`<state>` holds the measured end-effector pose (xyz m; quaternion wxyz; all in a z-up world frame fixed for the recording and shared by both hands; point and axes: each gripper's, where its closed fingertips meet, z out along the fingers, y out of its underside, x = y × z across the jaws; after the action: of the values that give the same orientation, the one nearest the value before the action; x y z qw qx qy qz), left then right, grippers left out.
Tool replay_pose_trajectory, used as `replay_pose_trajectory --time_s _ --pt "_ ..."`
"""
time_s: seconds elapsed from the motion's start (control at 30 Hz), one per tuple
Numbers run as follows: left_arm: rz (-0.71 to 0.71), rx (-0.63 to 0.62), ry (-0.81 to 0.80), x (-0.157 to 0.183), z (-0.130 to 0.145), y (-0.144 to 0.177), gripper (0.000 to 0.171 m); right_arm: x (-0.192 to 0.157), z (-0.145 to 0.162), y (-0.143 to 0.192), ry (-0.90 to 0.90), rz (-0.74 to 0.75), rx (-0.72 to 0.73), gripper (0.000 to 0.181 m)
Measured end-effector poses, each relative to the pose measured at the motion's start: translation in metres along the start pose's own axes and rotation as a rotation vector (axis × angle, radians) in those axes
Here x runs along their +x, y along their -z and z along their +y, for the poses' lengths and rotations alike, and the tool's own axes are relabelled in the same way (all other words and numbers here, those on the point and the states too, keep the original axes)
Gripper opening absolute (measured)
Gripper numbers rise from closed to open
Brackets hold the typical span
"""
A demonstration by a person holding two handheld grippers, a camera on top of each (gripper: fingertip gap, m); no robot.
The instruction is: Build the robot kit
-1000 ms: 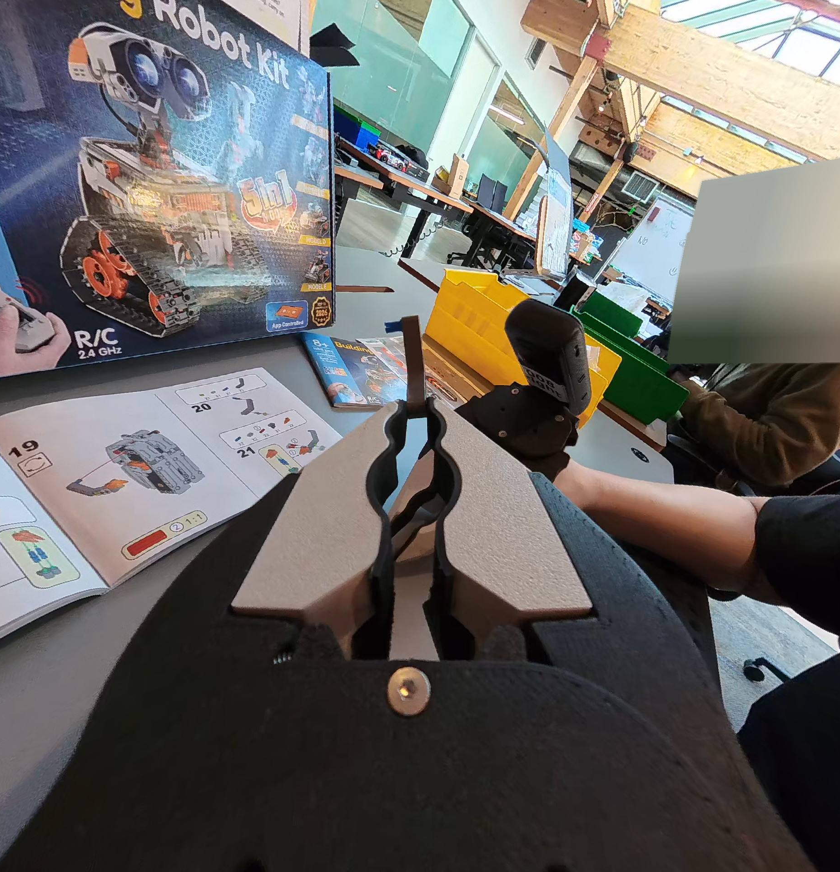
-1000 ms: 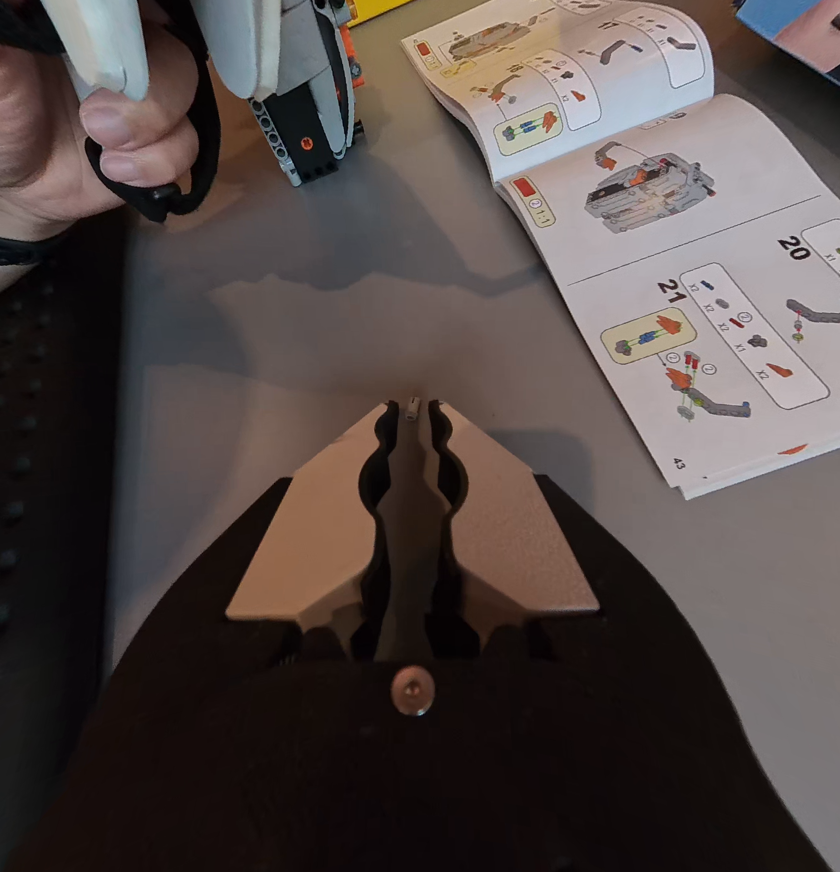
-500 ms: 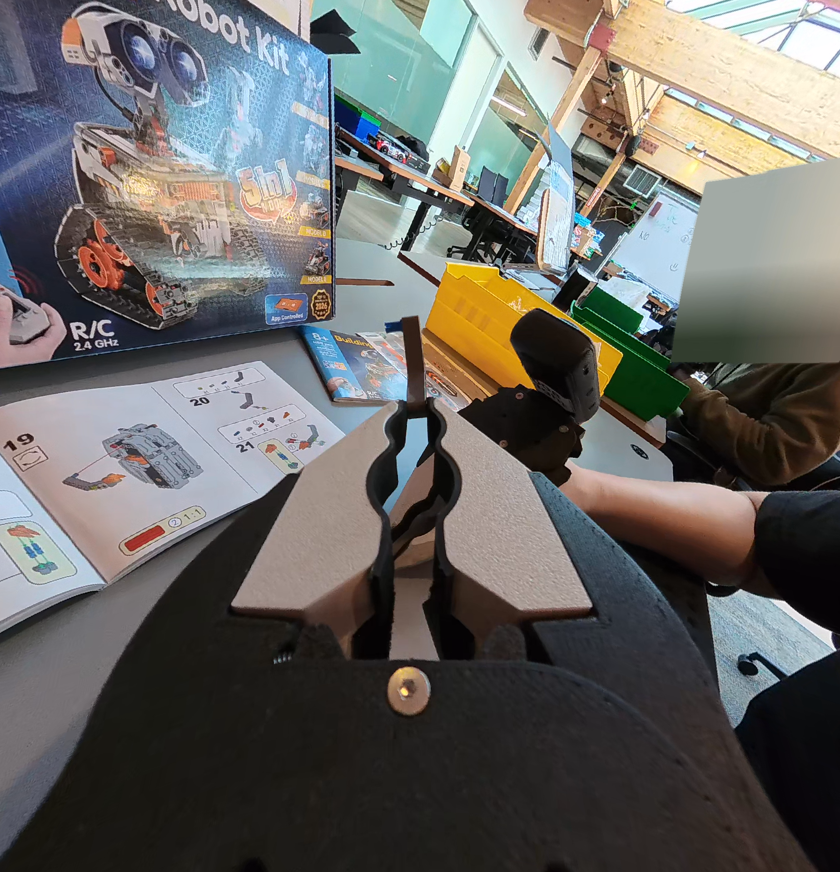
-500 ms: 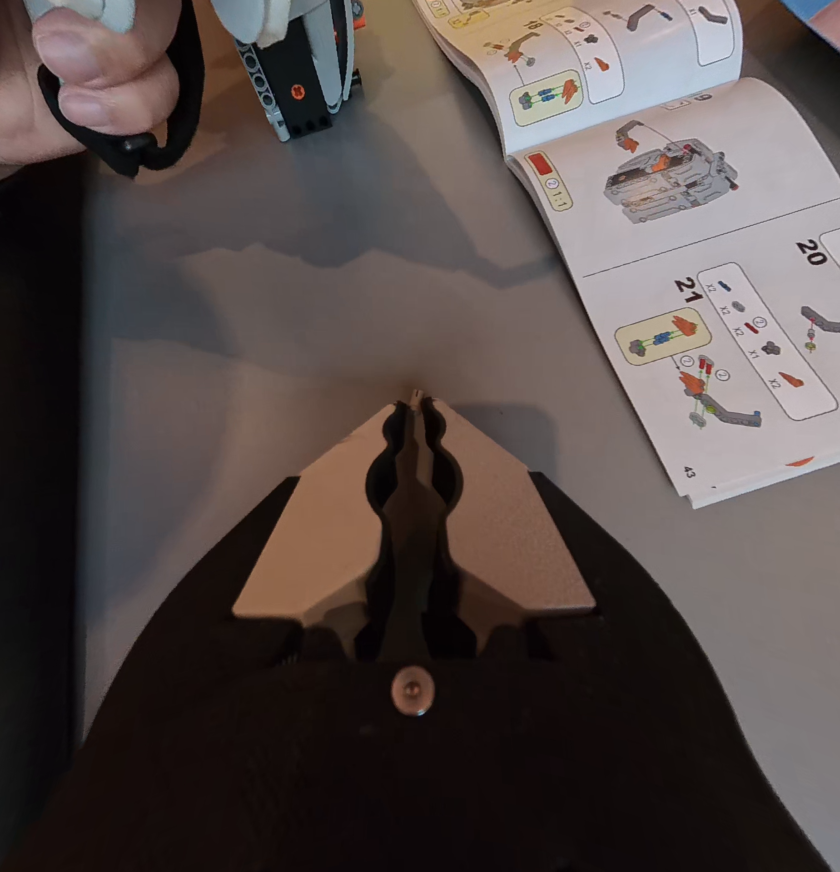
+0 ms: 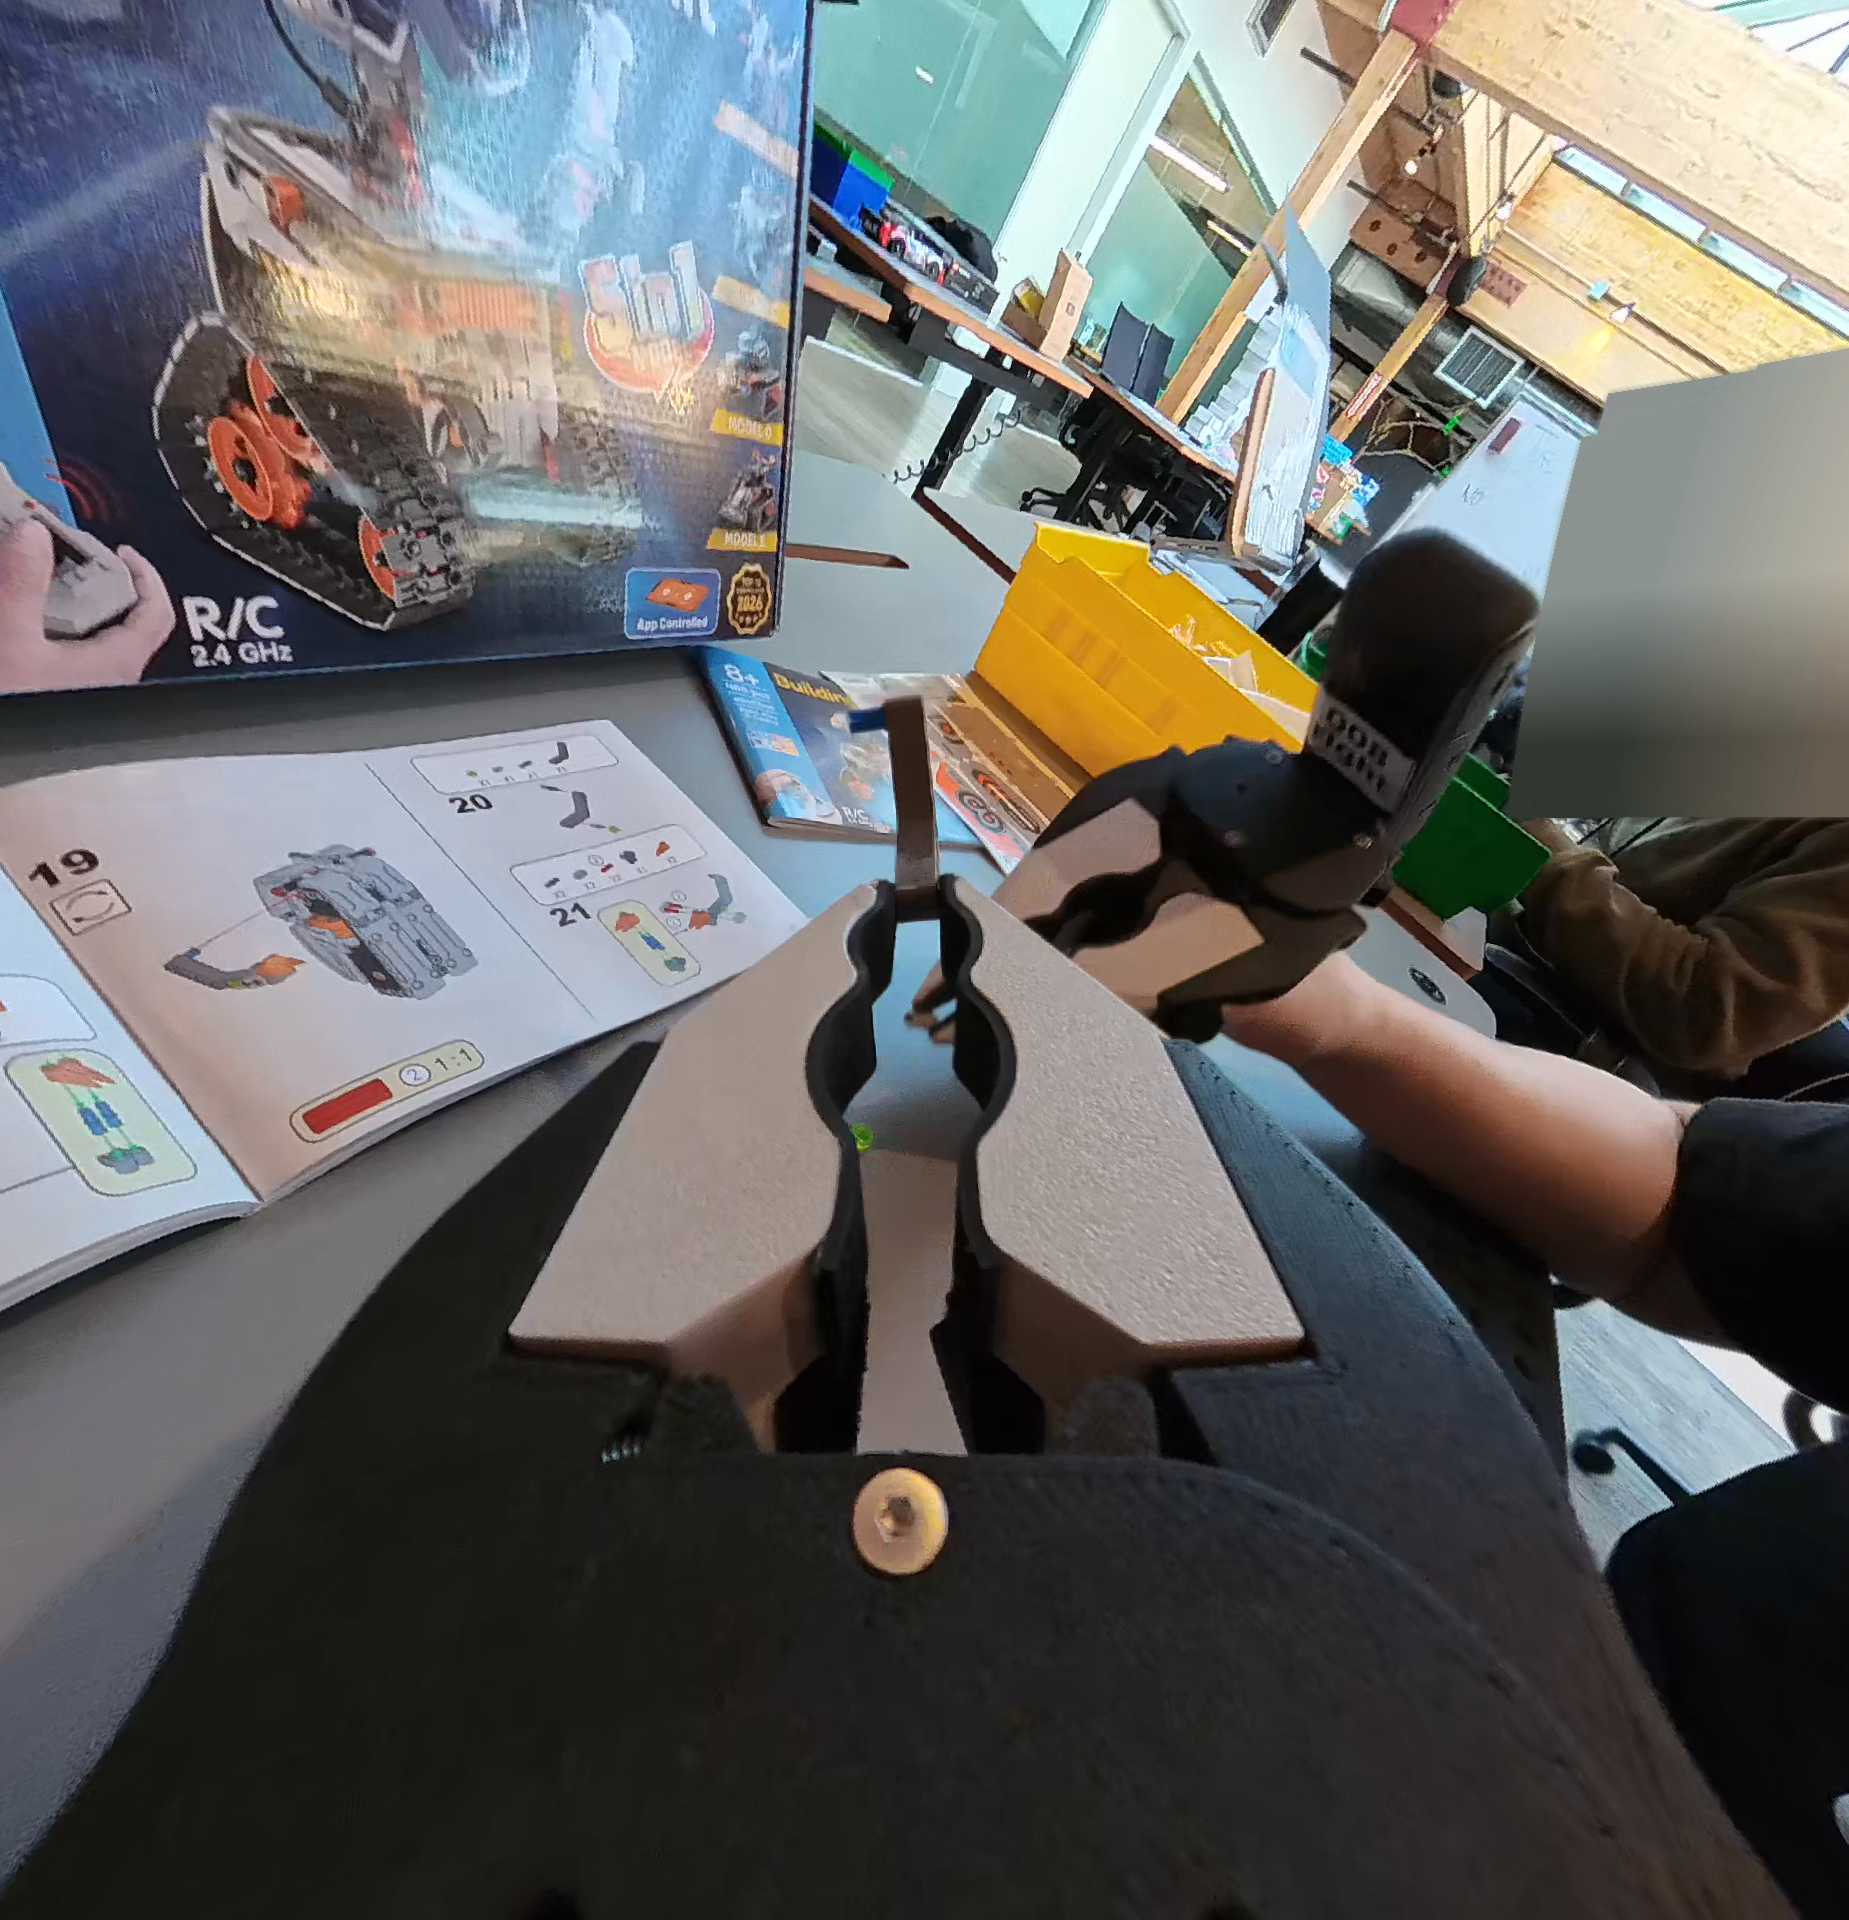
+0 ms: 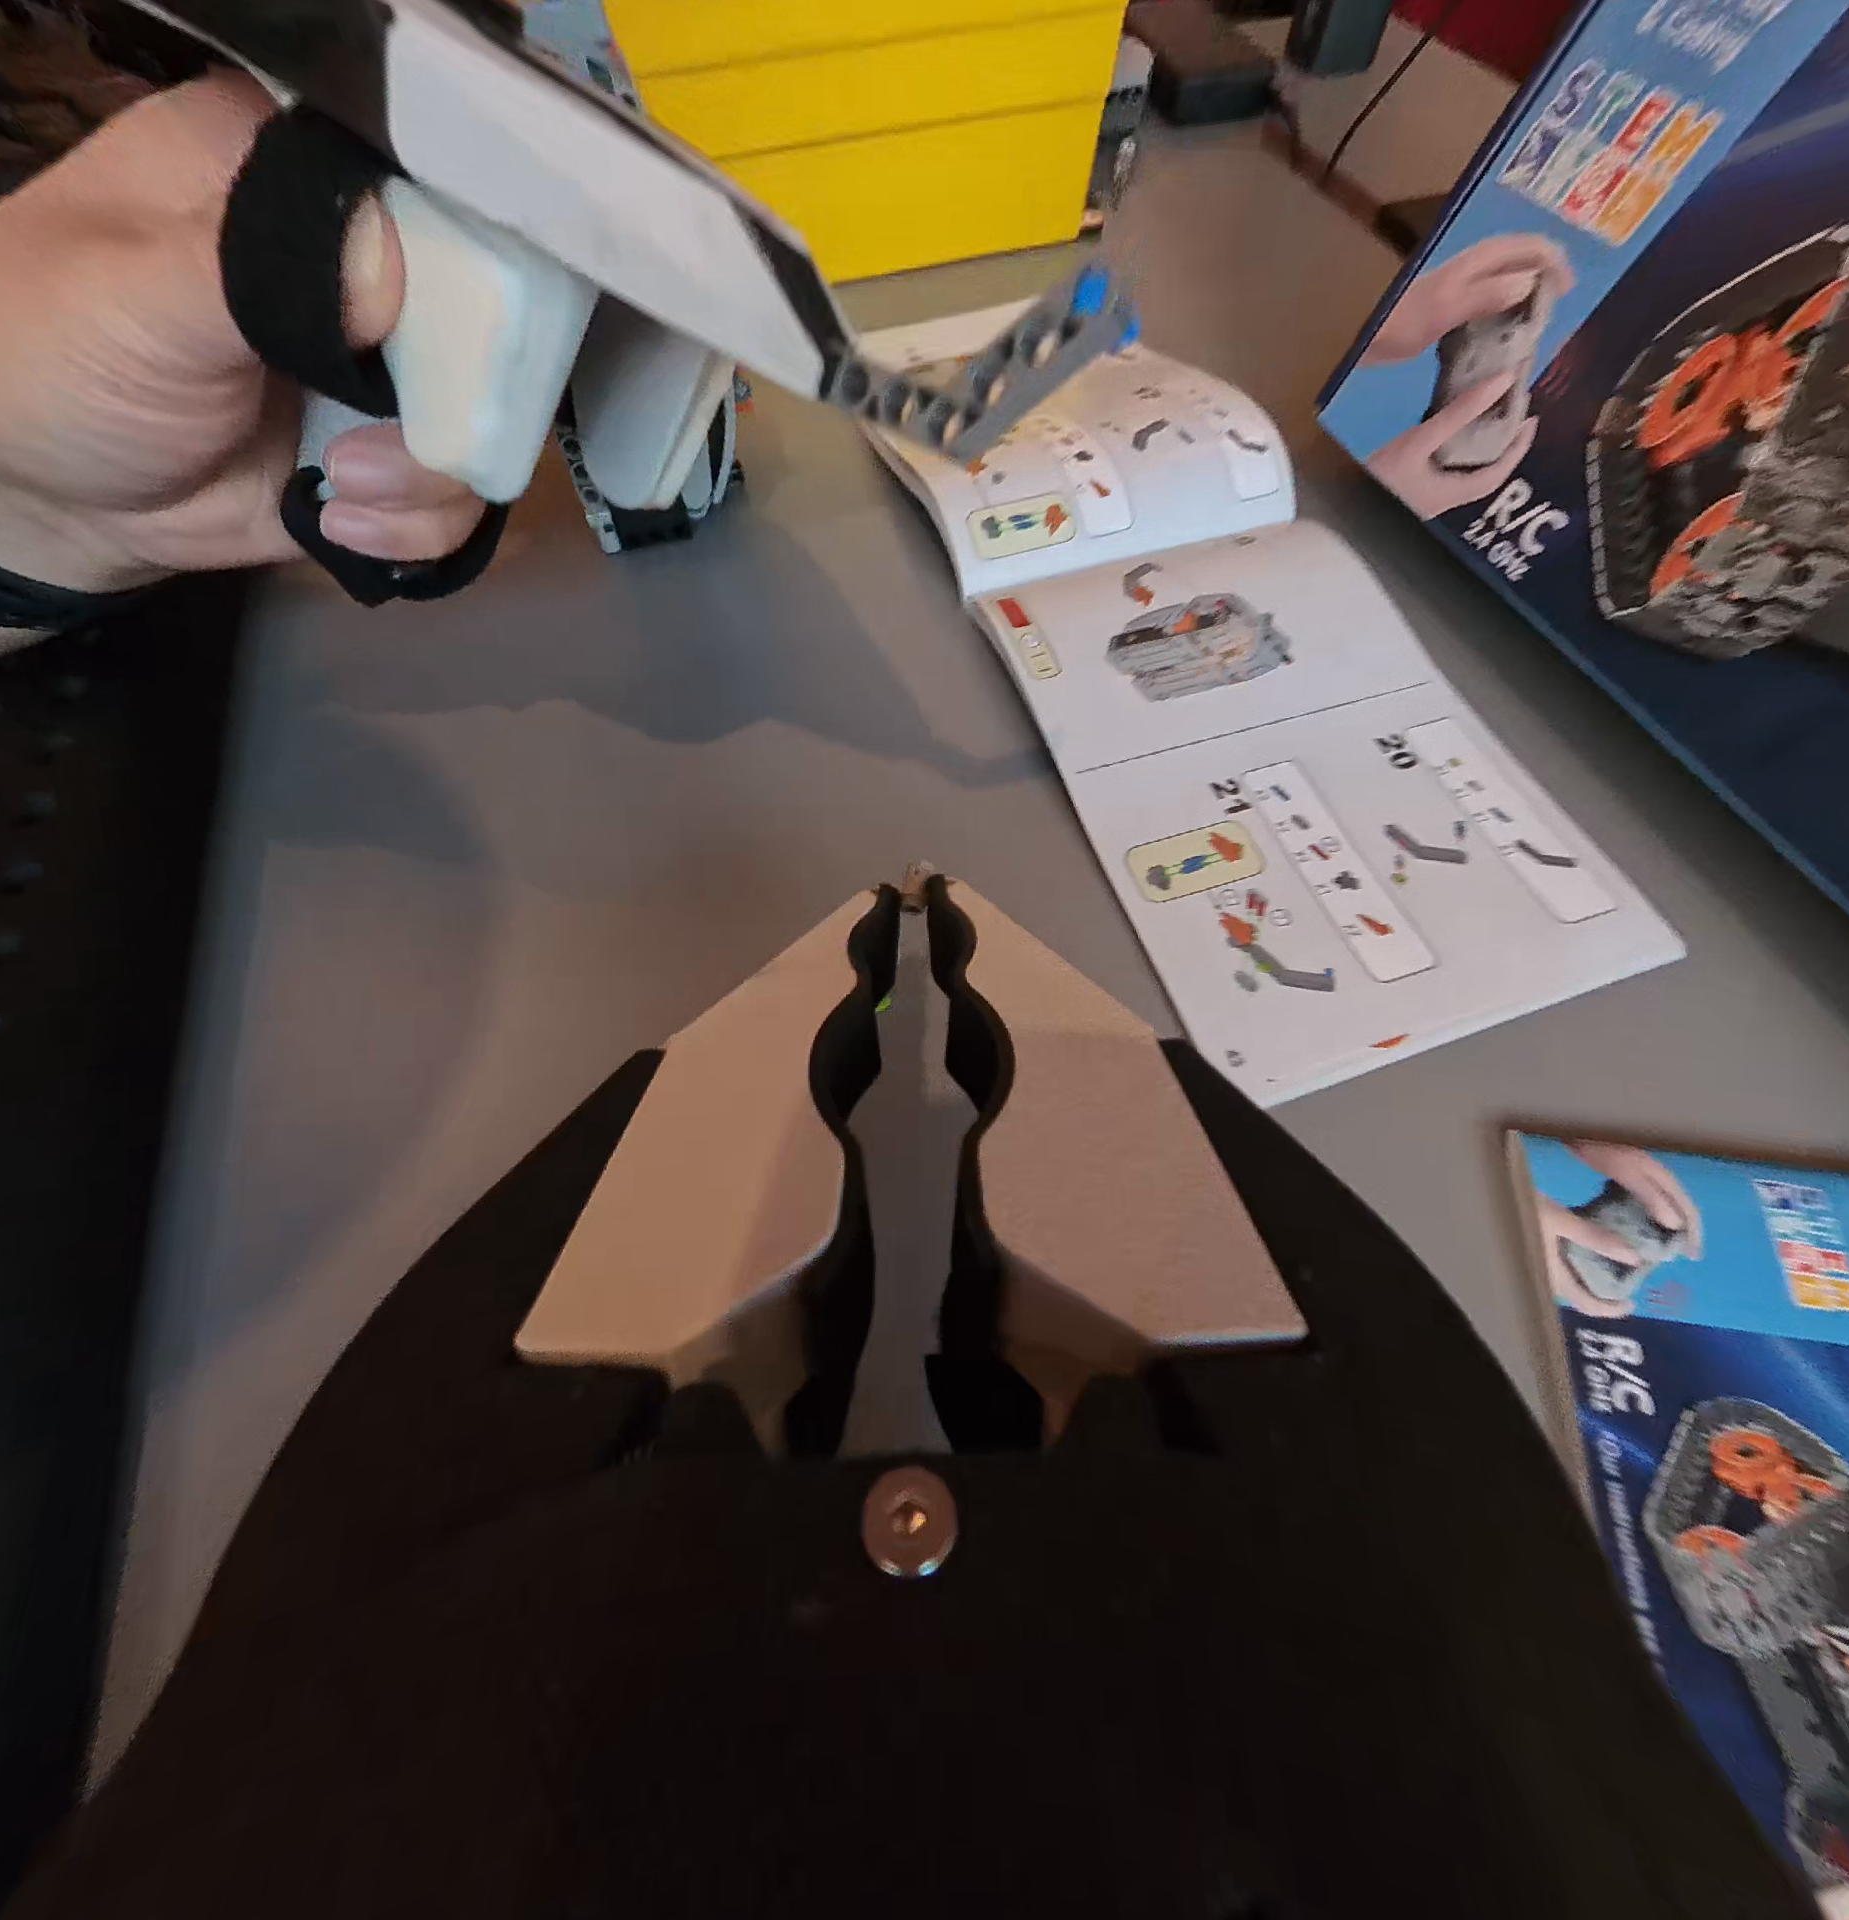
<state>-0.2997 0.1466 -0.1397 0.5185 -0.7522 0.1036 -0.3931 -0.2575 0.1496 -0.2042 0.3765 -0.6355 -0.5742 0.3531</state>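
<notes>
My left gripper [image 5: 915,896] is shut on a dark grey holed beam [image 5: 912,800] that sticks up from its tips. In the right wrist view that beam [image 6: 982,379] juts from the left gripper [image 6: 608,208] at upper left, with a blue pin [image 6: 1091,291] at its far end. My right gripper [image 6: 912,891] is shut on a small grey pin [image 6: 916,875] above the grey table. In the left wrist view the right gripper [image 5: 1128,914] is just right of the beam, its tips pointing toward it. A partly built grey model [image 6: 650,468] stands behind the left hand.
An open instruction booklet [image 5: 380,935] [image 6: 1263,779] lies on the table [image 6: 587,831]. The kit box [image 5: 380,312] [image 6: 1678,416] stands behind it. A yellow bin [image 5: 1128,665] [image 6: 878,135], a green bin [image 5: 1460,842], a closed booklet [image 6: 1730,1403] and a black mat [image 6: 68,935] surround the work area. The grippers' ends are close to 8 cm from one another.
My right gripper shut on the small pin that lay on the table, lifted it and drew nearer the left gripper. The left gripper has swung the beam into the right view.
</notes>
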Motion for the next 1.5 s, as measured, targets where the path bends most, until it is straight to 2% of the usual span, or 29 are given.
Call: replay_pose_trajectory --time_s 0.17,0.27,0.43,0.63,0.73,1.13,1.3,1.5 --pt "-0.015 -0.087 0.028 -0.005 0.017 -0.008 0.006 0.022 -0.004 0.017 0.088 0.136 0.02 0.004" --pt "-0.01 -0.143 0.07 -0.007 0.03 -0.013 0.006 0.014 -0.009 0.017 0.154 0.129 0.029 0.004" --pt "-0.011 -0.218 0.128 -0.012 0.046 -0.019 0.006 0.005 -0.003 0.011 0.275 0.145 -0.043 0.005" --pt "0.02 -0.296 0.267 -0.014 0.066 -0.024 0.006 -0.002 0.006 0.002 0.244 0.096 -0.075 0.004" --pt "0.025 -0.316 0.282 -0.014 0.071 -0.025 0.006 -0.002 0.005 0.001 0.208 0.088 -0.058 0.005" --pt "0.091 -0.277 0.212 0.003 0.06 -0.028 0.006 -0.011 -0.008 0.004 0.292 0.097 -0.003 0.005" --pt "0.083 -0.224 0.052 0.011 0.049 -0.028 0.006 -0.01 -0.021 0.013 0.393 0.179 0.032 0.004" --pt "0.092 -0.183 -0.006 0.017 0.041 -0.028 0.006 -0.01 -0.027 0.017 0.397 0.192 0.059 0.005"
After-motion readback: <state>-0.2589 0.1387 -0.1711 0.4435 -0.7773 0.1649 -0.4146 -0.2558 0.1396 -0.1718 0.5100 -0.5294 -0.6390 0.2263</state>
